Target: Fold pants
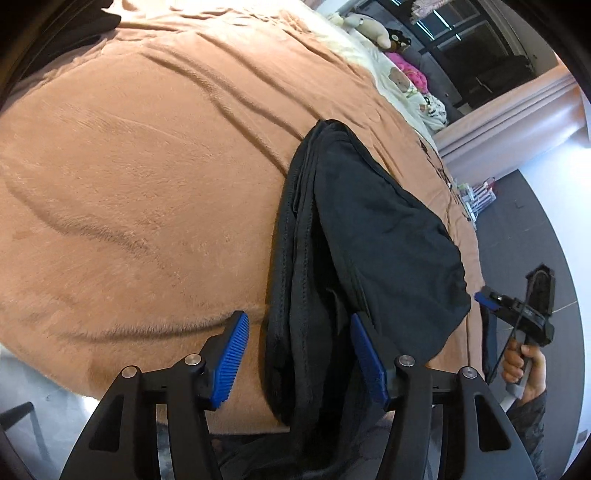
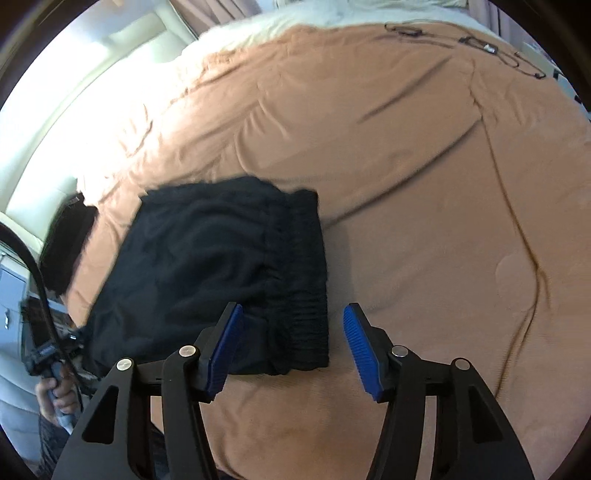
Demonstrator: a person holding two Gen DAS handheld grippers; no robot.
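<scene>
The black pants lie folded into a compact stack on a tan blanket close to the bed's near edge. My left gripper is open, its blue pads standing either side of the stack's near end, and the left pad is clear of the cloth. In the right wrist view the pants show their gathered waistband on the right. My right gripper is open over that waistband's near corner and grips nothing. A hand holds the right gripper at the pants' right side.
Plush toys and pink cloth sit at the head of the bed. Thin cables lie on the blanket's far part. Another dark garment rests at the bed's left edge. Grey floor lies beyond.
</scene>
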